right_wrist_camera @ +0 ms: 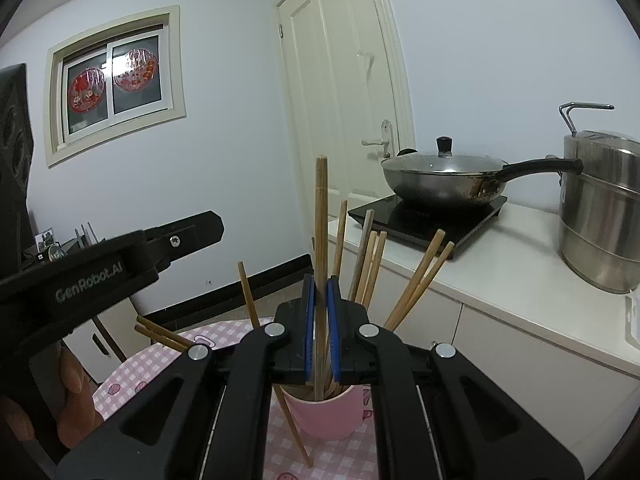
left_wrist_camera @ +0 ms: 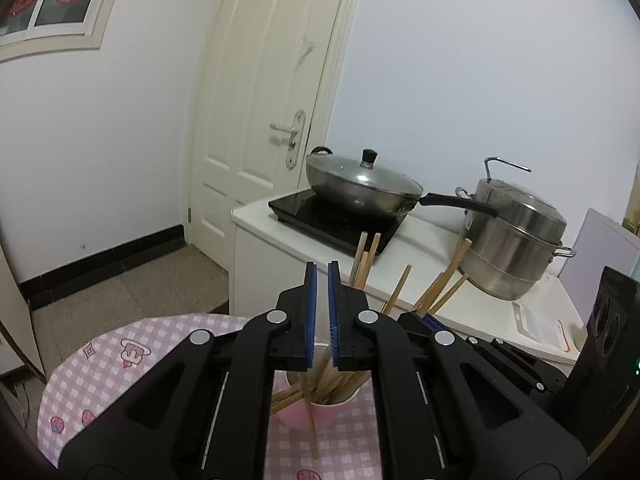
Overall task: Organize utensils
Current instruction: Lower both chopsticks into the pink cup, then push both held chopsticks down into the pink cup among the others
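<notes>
A pink cup (right_wrist_camera: pixel 324 416) stands on a round table with a pink checked cloth (right_wrist_camera: pixel 132 376). It holds several wooden chopsticks (right_wrist_camera: pixel 416 284) that fan out. My right gripper (right_wrist_camera: pixel 320 284) is above the cup, shut on an upright chopstick (right_wrist_camera: pixel 321 216) whose lower end is in the cup. One chopstick (right_wrist_camera: pixel 294 428) leans outside the cup. My left gripper (left_wrist_camera: pixel 322 270) is just above the same cup (left_wrist_camera: pixel 316 414), its blue pads nearly together with nothing between them. It also shows in the right wrist view (right_wrist_camera: pixel 120 256) at the left.
A white counter (left_wrist_camera: pixel 472 304) behind the table carries an induction hob with a lidded wok (left_wrist_camera: pixel 360 188) and a steel steamer pot (left_wrist_camera: pixel 516 240). A cream door (left_wrist_camera: pixel 260 100) is closed beyond. A black box (left_wrist_camera: pixel 608 344) is at the right.
</notes>
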The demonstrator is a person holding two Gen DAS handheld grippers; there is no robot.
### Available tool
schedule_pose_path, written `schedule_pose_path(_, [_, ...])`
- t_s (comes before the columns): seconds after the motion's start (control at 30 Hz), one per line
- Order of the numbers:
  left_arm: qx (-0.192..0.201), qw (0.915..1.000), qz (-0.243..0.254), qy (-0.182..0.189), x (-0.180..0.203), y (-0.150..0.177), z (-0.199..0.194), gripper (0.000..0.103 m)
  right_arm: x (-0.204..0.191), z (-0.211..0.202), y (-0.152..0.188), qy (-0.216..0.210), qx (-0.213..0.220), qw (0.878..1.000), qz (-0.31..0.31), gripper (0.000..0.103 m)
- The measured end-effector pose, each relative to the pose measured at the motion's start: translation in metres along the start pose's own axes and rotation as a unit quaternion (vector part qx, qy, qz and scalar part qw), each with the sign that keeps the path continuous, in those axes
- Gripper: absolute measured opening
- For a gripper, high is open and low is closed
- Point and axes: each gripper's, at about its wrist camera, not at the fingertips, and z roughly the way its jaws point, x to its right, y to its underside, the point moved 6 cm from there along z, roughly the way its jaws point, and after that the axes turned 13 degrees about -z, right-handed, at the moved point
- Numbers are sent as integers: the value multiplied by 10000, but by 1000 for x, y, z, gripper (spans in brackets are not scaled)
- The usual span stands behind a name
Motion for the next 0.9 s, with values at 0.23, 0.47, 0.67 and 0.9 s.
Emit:
schedule_pose_path(0.23, [-610,9979,30,-210,-5,7,17,7,2,0,3,-46,-38,10000,46,5])
schedule_pose_path(0.47, [-746,9958,115,-524,-10,11,19,67,4,2,4,-114,-81,9999,76,5])
schedule_pose_path(0.67, [-1125,9898,187,-855,-17,18,36,55,6,6,5,-164,-101,9998,94,5])
schedule_pose_path(0.9, [-1440,9846,108,-989,-25,27,56,36,11,12,9,-204,-146,9996,114,5])
